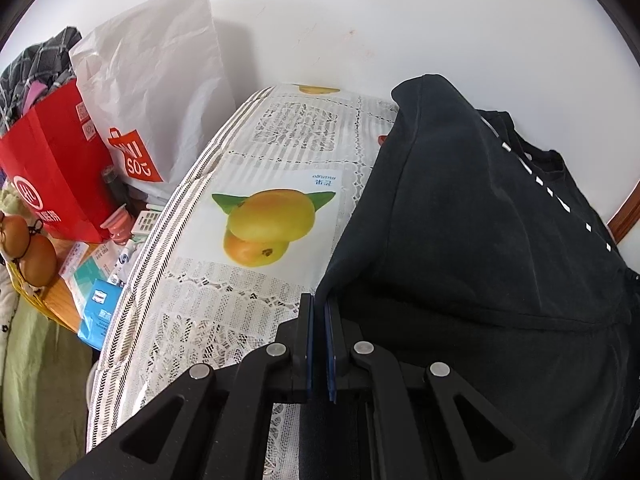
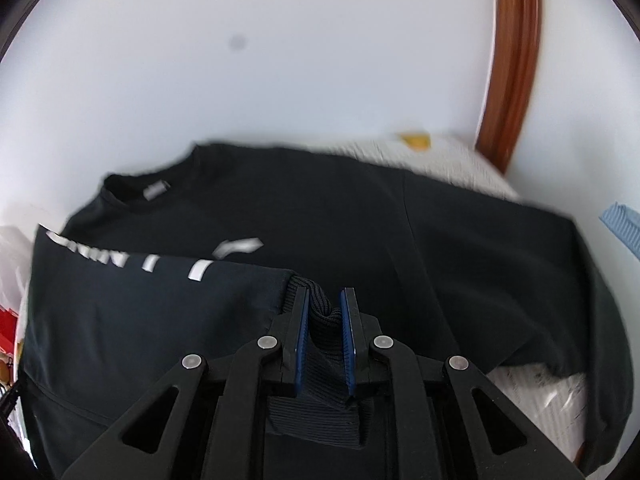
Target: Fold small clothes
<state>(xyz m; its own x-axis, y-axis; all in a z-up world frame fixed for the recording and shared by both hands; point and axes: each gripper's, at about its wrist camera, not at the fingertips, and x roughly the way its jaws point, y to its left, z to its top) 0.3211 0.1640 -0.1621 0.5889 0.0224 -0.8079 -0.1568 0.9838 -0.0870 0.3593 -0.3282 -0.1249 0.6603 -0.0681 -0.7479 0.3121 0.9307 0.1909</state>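
a red bag (image 1: 52, 176) and a white bag (image 1: 160, 80) stand left of the table (image 1: 256, 152). the black shirt (image 2: 360, 216) lies on it. the left gripper (image 1: 319, 312) pinches its edge, the right gripper (image 2: 325, 308) its ribbed cuff (image 2: 320, 312), both tipped down

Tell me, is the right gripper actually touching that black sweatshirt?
Touching. The right wrist view shows the right gripper with the black sweatshirt's ribbed cuff bunched between its blue pads, pinched there.
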